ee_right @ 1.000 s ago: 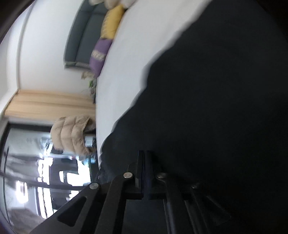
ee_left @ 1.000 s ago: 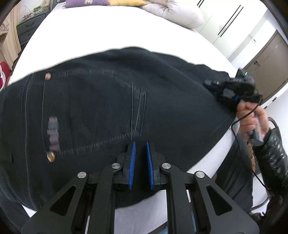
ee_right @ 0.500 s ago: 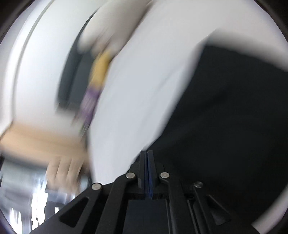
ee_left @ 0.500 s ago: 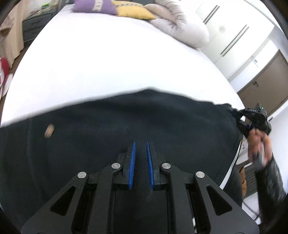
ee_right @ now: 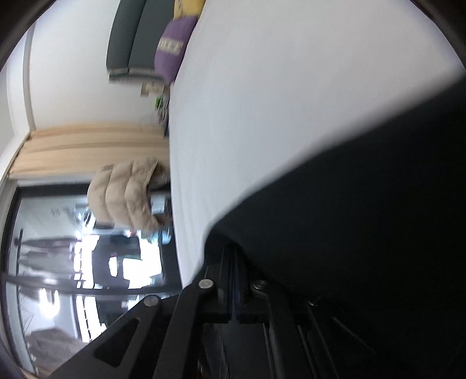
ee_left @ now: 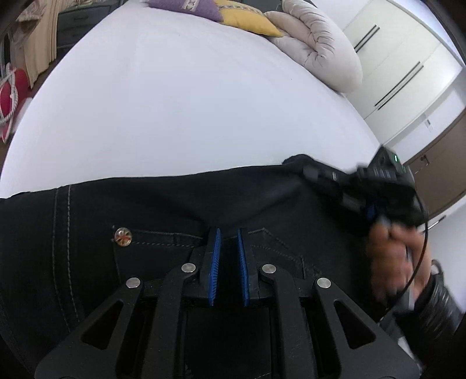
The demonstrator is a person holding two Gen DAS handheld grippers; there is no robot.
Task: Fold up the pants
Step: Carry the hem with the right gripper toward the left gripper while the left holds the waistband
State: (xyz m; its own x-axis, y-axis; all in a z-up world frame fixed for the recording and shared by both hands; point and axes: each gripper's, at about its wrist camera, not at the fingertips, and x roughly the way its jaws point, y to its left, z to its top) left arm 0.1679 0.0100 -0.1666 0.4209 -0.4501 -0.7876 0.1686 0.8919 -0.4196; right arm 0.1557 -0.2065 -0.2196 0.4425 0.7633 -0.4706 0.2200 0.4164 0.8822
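Note:
Black jeans (ee_left: 145,233) lie across the near part of the white bed (ee_left: 189,102), with a brass rivet (ee_left: 123,235) by a pocket seam. My left gripper (ee_left: 227,233) is shut on a raised pinch of the denim between its blue pads. At the right, my right gripper (ee_left: 311,173), held by a person's hand (ee_left: 390,253), grips the jeans' far right corner. In the right wrist view the right gripper (ee_right: 233,253) has its jaws closing tight, and the dark cloth (ee_right: 364,204) runs out from between them over the bed sheet (ee_right: 262,102).
A purple pillow (ee_left: 186,5), a yellow pillow (ee_left: 247,17) and a rolled beige duvet (ee_left: 320,49) sit at the bed's far end. White wardrobes (ee_left: 402,58) stand to the right. A beige padded jacket (ee_right: 128,198) hangs beyond the bed by a window.
The jeans have been drawn toward the near edge, leaving more bare sheet beyond them. Both grippers moved along with the cloth; the right wrist view swung and settled again.

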